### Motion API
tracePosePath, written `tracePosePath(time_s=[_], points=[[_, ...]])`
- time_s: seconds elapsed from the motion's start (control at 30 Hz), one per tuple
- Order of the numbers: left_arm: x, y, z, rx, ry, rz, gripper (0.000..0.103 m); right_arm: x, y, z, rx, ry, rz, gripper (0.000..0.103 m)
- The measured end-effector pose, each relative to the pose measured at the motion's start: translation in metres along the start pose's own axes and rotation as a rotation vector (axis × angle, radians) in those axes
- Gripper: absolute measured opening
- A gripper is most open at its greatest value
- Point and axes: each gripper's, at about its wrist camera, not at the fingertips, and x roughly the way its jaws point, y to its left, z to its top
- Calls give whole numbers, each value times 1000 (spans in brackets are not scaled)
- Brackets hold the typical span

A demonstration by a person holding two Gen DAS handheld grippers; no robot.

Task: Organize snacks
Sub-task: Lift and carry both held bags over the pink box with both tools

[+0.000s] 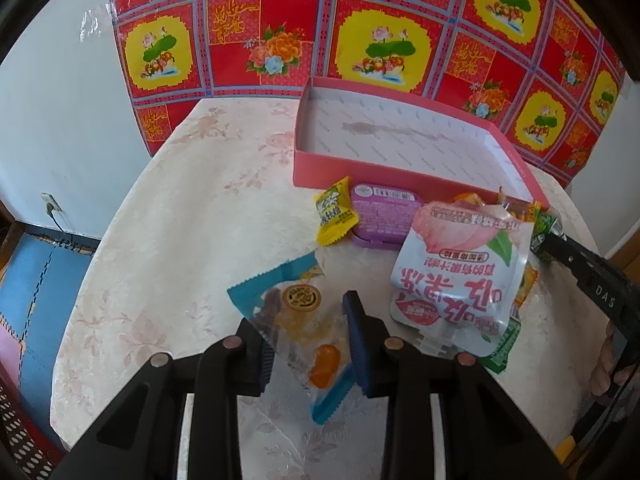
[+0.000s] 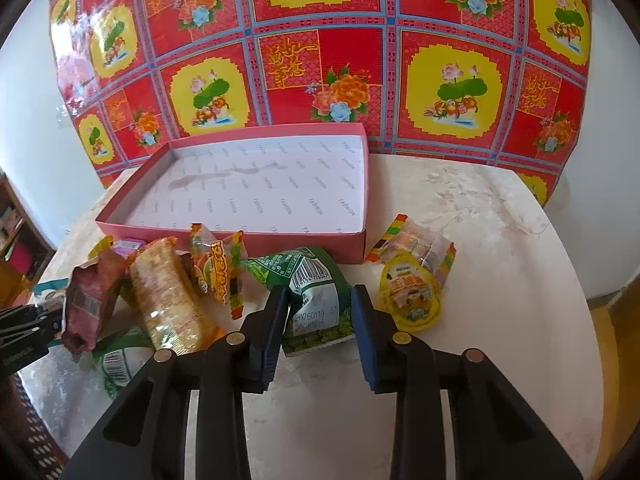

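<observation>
One pink box [image 2: 256, 236], two green snack packets [image 2: 320, 312], one yellow jelly cup [image 2: 410, 300] and one purple tub [image 1: 384, 216] share the table [image 2: 480, 240].

Right tongs [image 2: 320, 320] clamping green packet [image 2: 320, 300], pink box [image 2: 240, 240]

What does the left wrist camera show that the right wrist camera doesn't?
Only the left wrist view shows the left gripper with its jaws shut on a clear packet with teal ends, plus a yellow sachet and a white peach pouch. Only the right wrist view shows the right gripper shut on a green packet, and a yellow jelly cup beside it. Both show the empty pink box on the pale floral tablecloth and the red patterned backdrop.
</observation>
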Motion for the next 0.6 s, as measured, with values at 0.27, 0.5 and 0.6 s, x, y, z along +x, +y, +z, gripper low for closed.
tracePosePath(time_s=[0.27,0.5,0.6], points=[[-16,-2,6,2,-40,-19,32,-20,1,2,0,-29,8,33],[-32,-6,19,0,-72,-45,32,-40,5,11,3,-60,29,33],[-38,-7,28,-16,-83,-79,32,-47,9,17,1,-74,36,33]])
